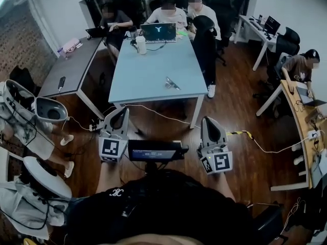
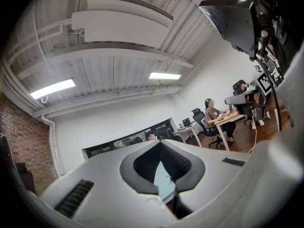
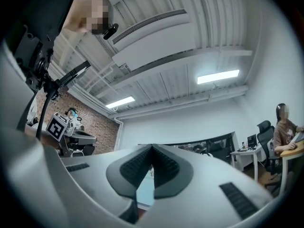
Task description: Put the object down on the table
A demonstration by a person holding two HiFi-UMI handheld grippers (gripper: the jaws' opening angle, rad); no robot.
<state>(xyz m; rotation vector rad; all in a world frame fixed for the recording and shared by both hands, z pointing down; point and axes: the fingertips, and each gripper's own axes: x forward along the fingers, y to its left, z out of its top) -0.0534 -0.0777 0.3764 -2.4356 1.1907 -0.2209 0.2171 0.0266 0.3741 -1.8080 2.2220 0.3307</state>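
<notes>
A small grey object (image 1: 172, 83) lies on the light blue table (image 1: 148, 70), near its front right part. Both grippers hang in front of the person's chest, over the wooden floor and well short of the table. In the head view my left gripper (image 1: 120, 111) points toward the table's front edge, and my right gripper (image 1: 208, 120) is level with it further right. In the left gripper view the left gripper's (image 2: 160, 143) tips meet with nothing between them. The right gripper's (image 3: 152, 147) tips also meet and are empty. A strip of the blue table shows behind each pair of jaws.
A laptop (image 1: 158, 32) and a white cup (image 1: 141, 45) stand at the table's far end, where people sit. A black chair (image 1: 204, 40) is at its right side and a grey desk (image 1: 71, 68) at its left. Cables (image 1: 163, 115) cross the floor. Another person holding grippers (image 1: 48, 108) stands at the left.
</notes>
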